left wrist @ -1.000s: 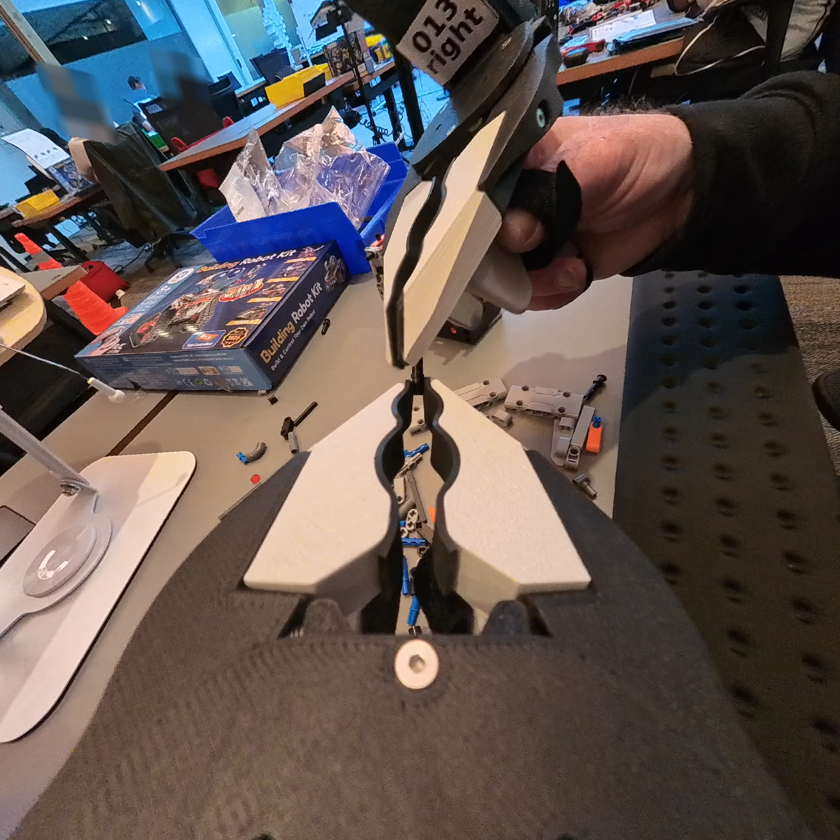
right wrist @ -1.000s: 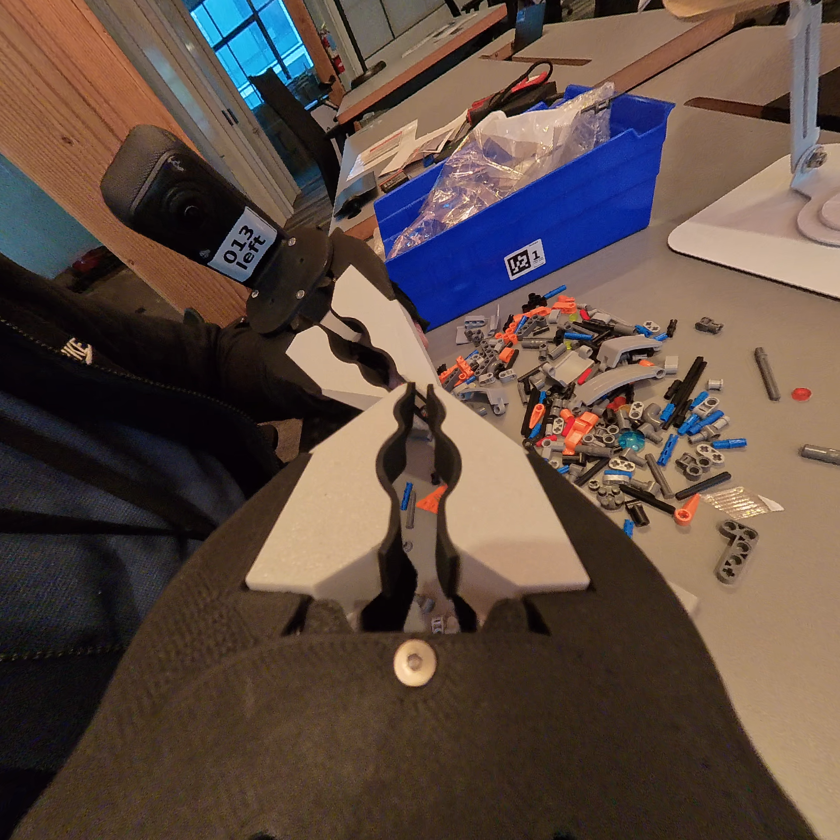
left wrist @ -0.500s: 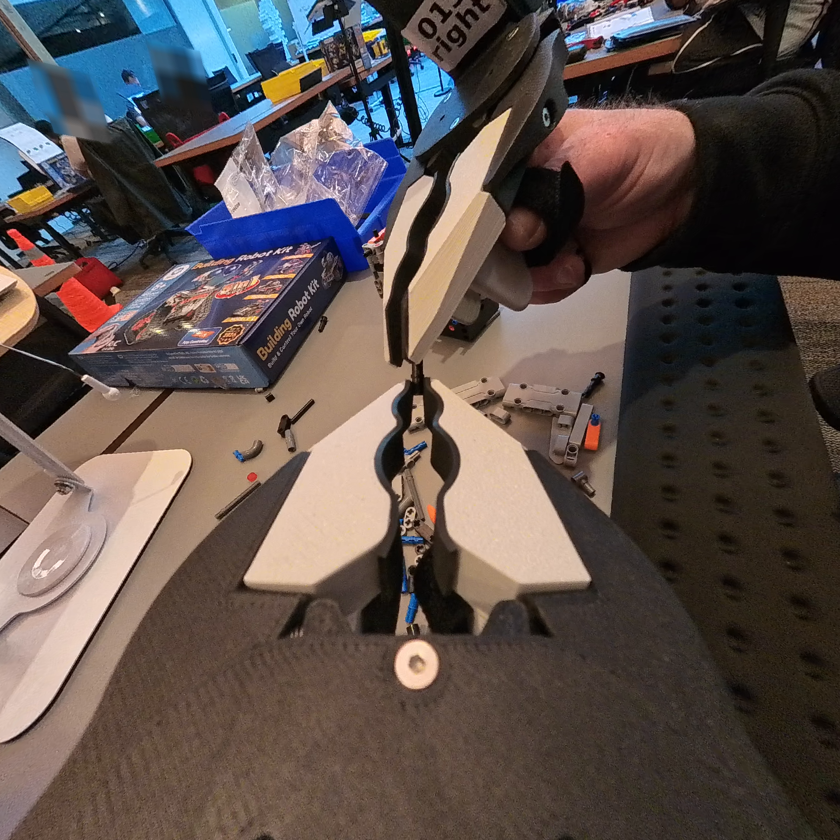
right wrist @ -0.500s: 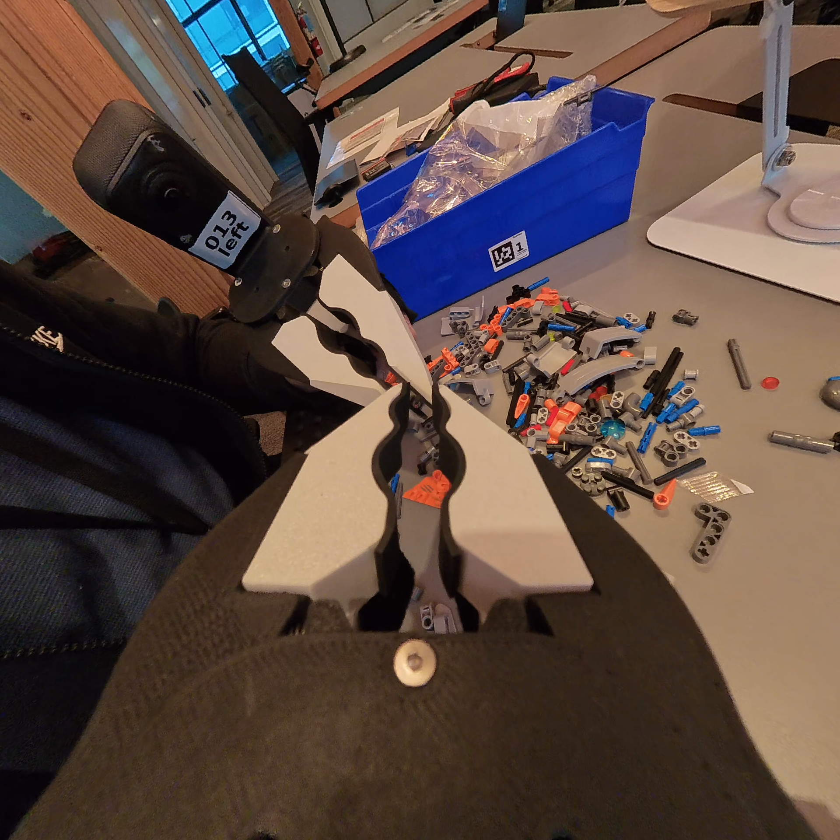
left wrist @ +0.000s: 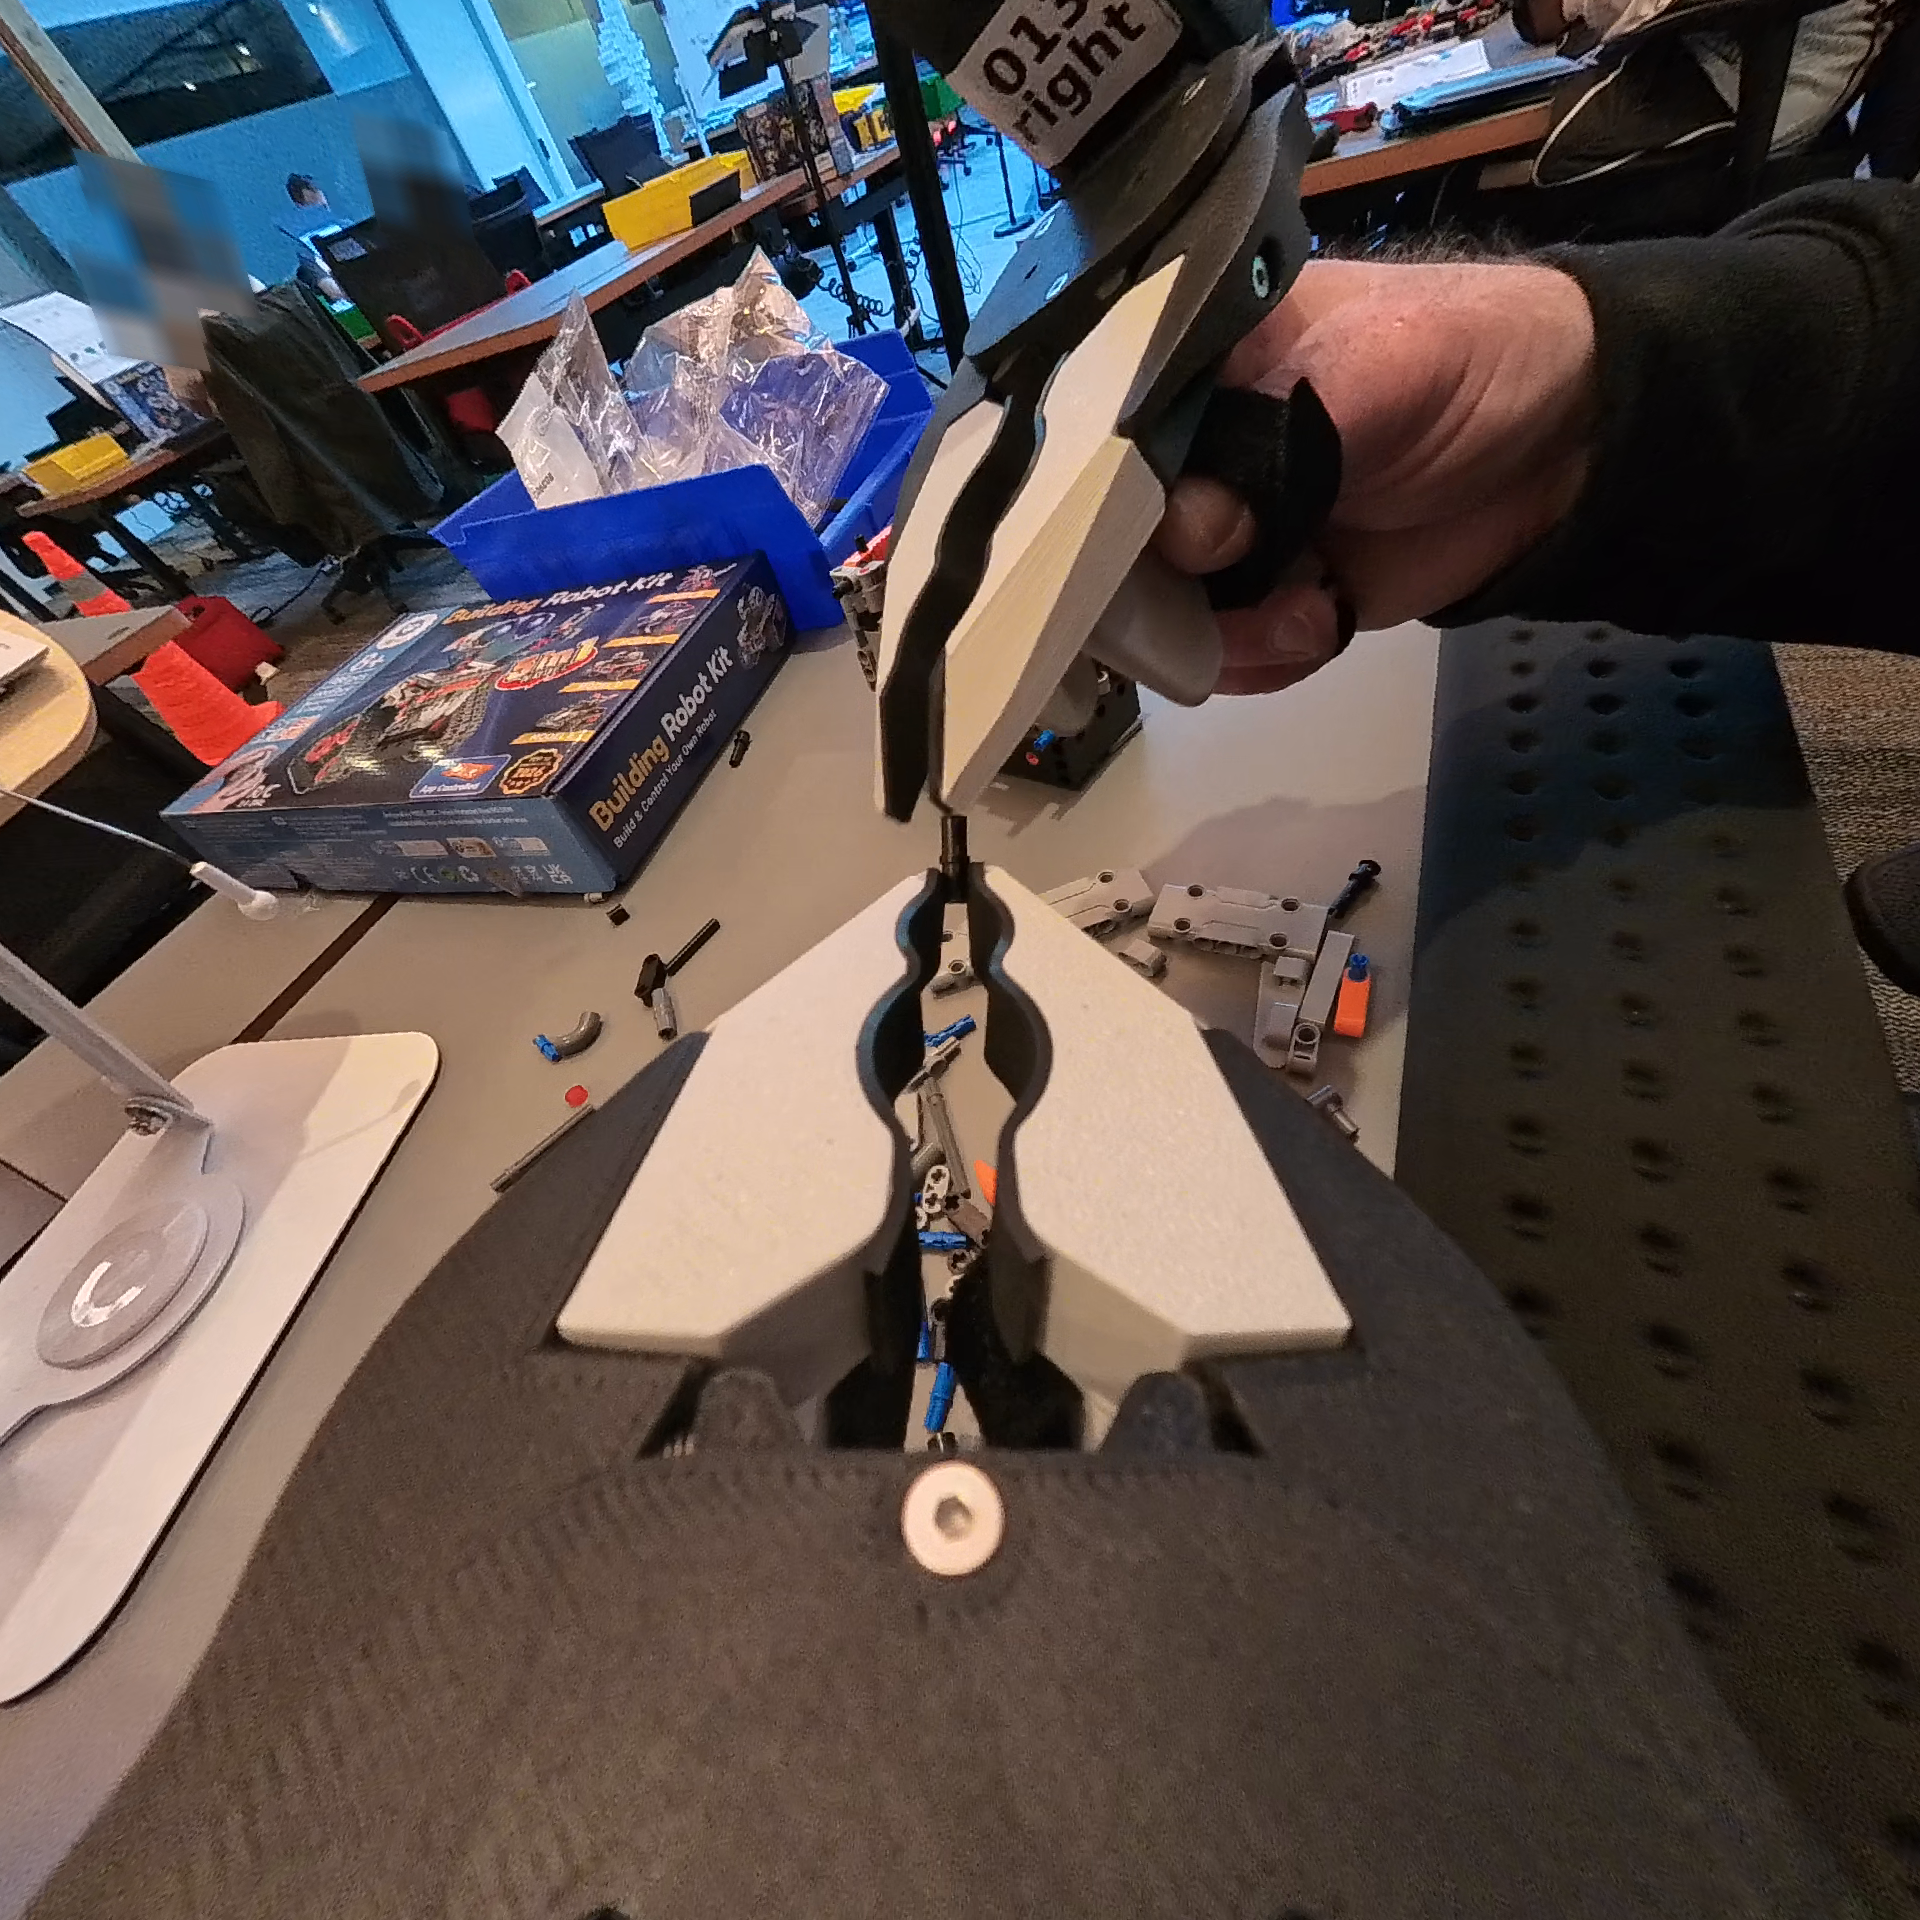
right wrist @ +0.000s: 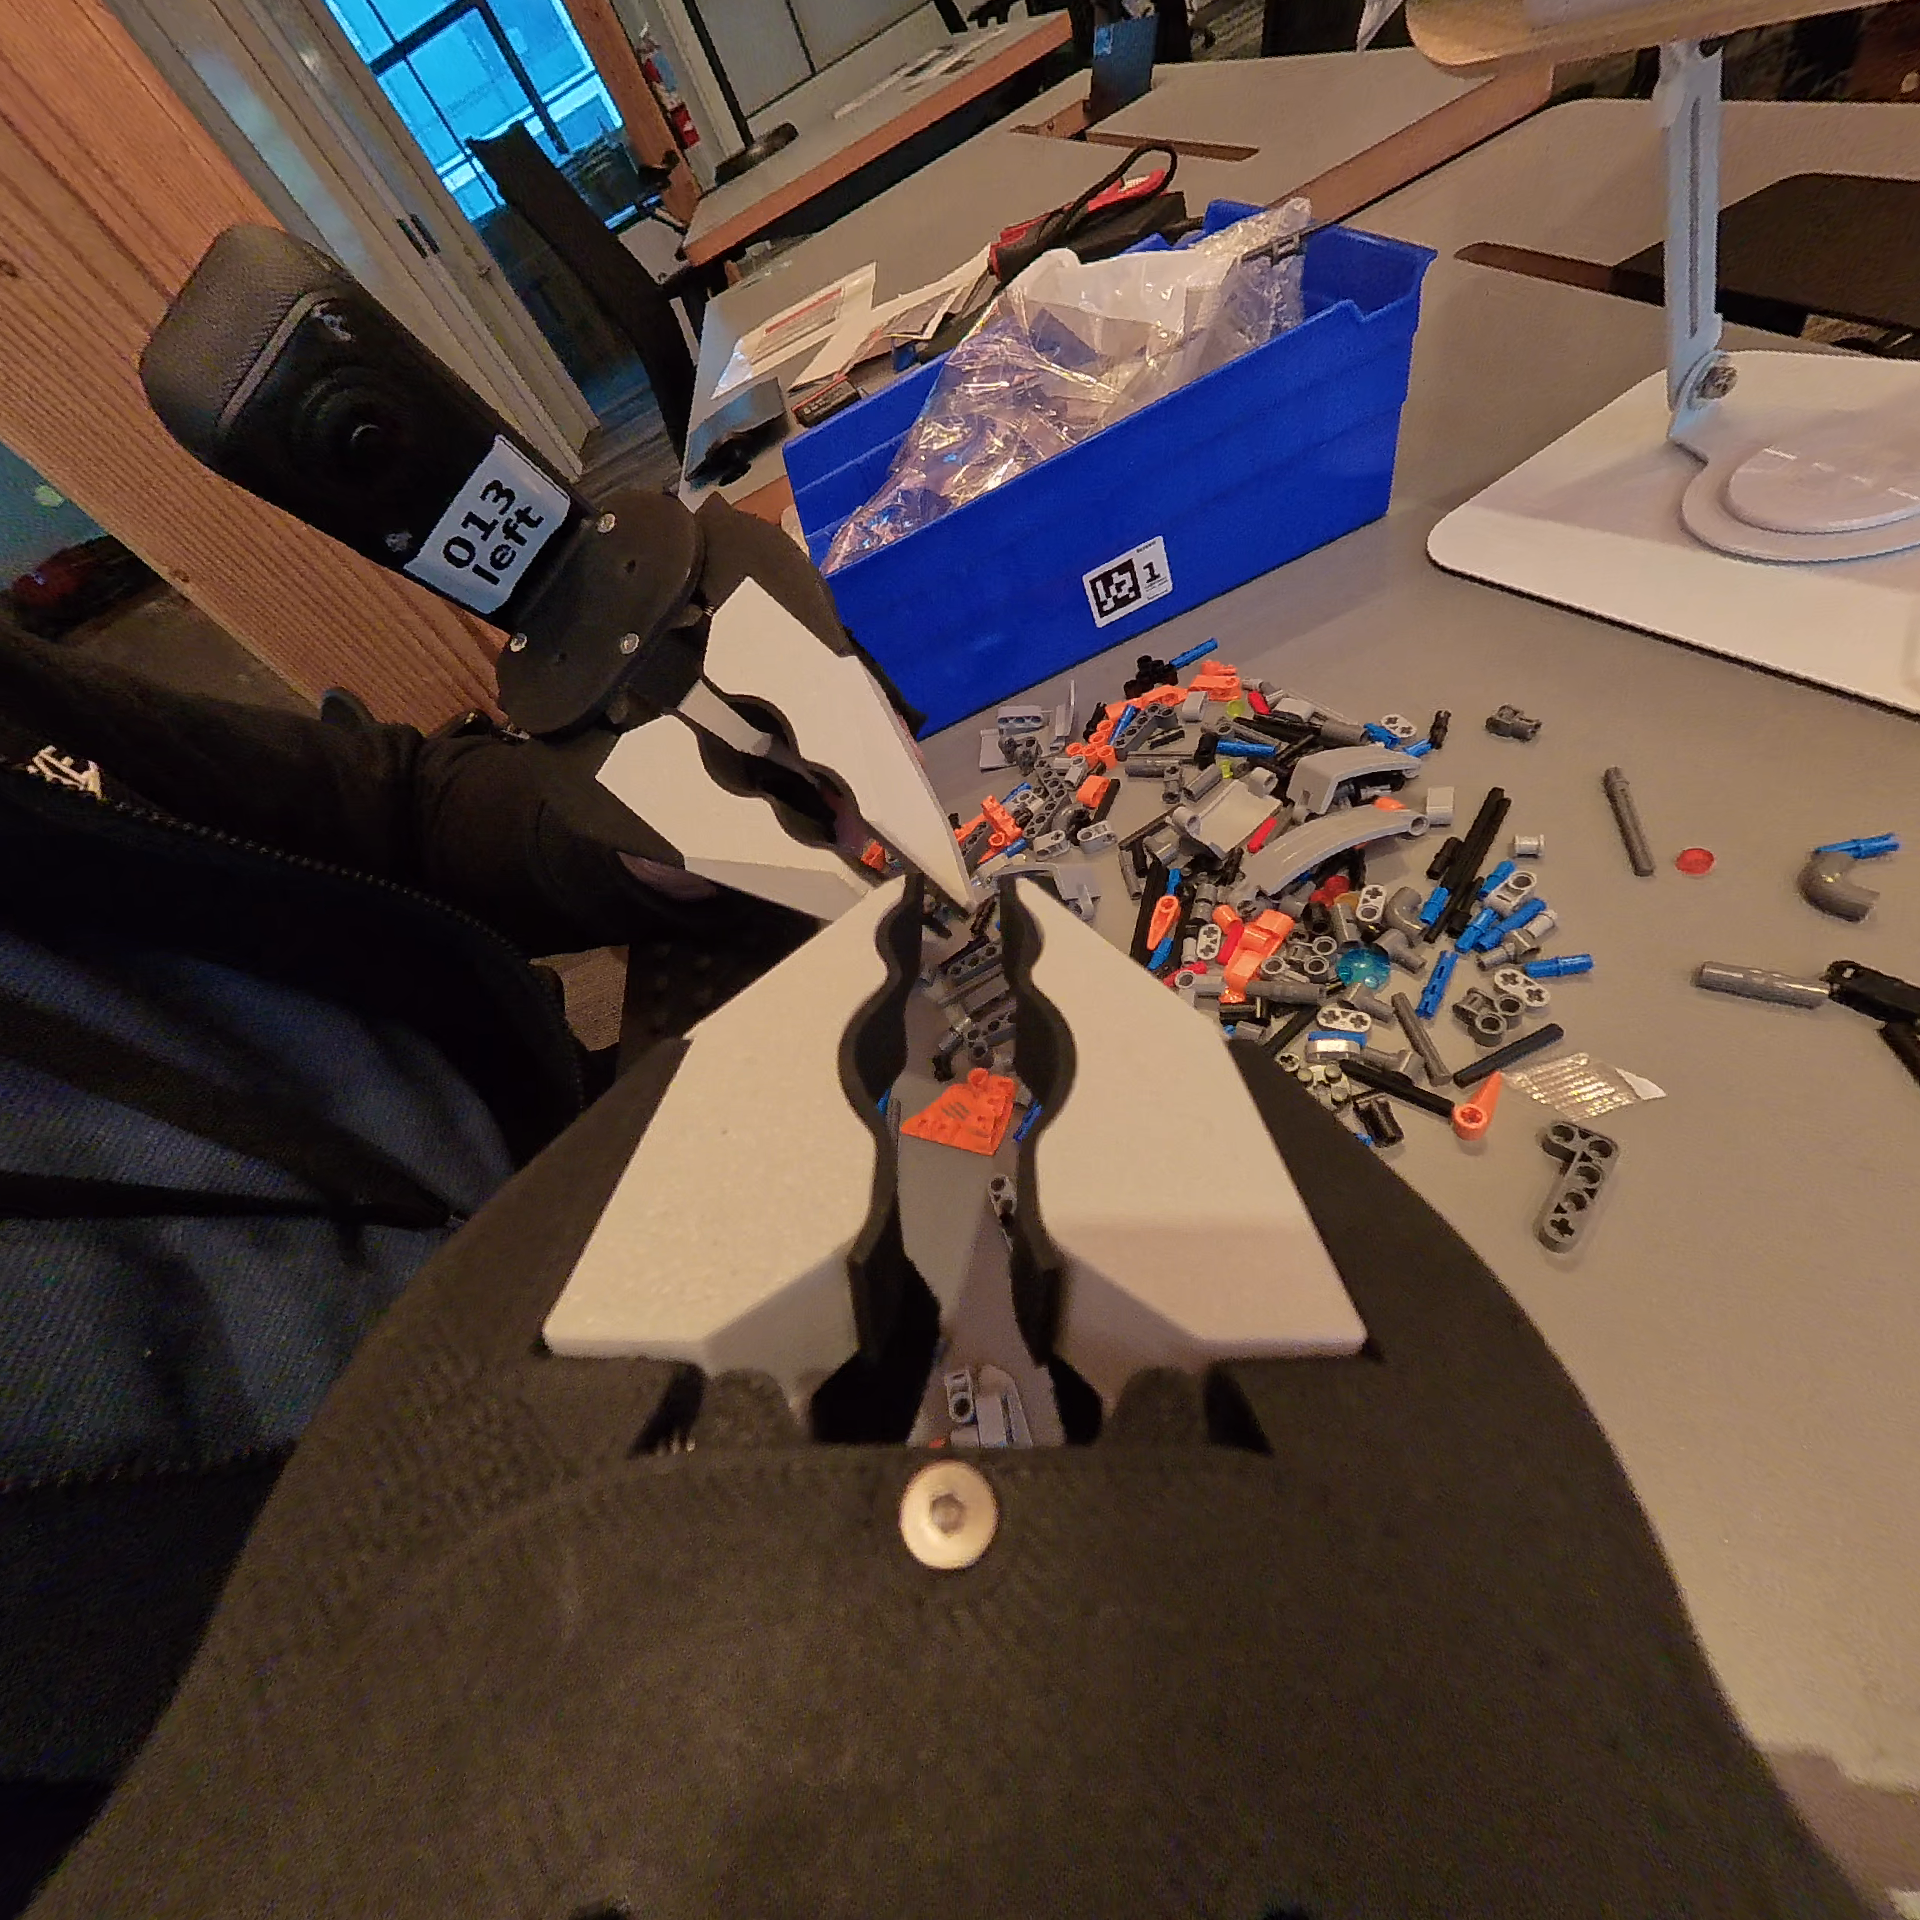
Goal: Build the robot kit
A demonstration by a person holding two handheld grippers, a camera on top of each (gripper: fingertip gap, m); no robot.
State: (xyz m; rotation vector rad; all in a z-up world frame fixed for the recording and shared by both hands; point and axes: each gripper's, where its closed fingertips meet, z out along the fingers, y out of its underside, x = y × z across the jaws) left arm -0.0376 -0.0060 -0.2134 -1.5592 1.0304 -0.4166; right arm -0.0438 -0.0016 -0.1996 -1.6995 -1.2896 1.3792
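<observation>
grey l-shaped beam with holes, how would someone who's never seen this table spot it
Start at the blue plastic bin and drop to the pile of small building pieces before it. The grey L-shaped beam with holes lies alone past the pile's near right edge, on bare table.

Right gripper (right wrist: 964,896) tips meet left gripper (right wrist: 940,883) above brick pile (right wrist: 1299,894).

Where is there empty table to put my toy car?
Bare grey table lies between the blue bin, the white stand base and the pile of building pieces. More lies near the edge, past the grey L-shaped beam. The pile is crowded, and so is its near end, where left gripper and right gripper meet at a black pin.
</observation>
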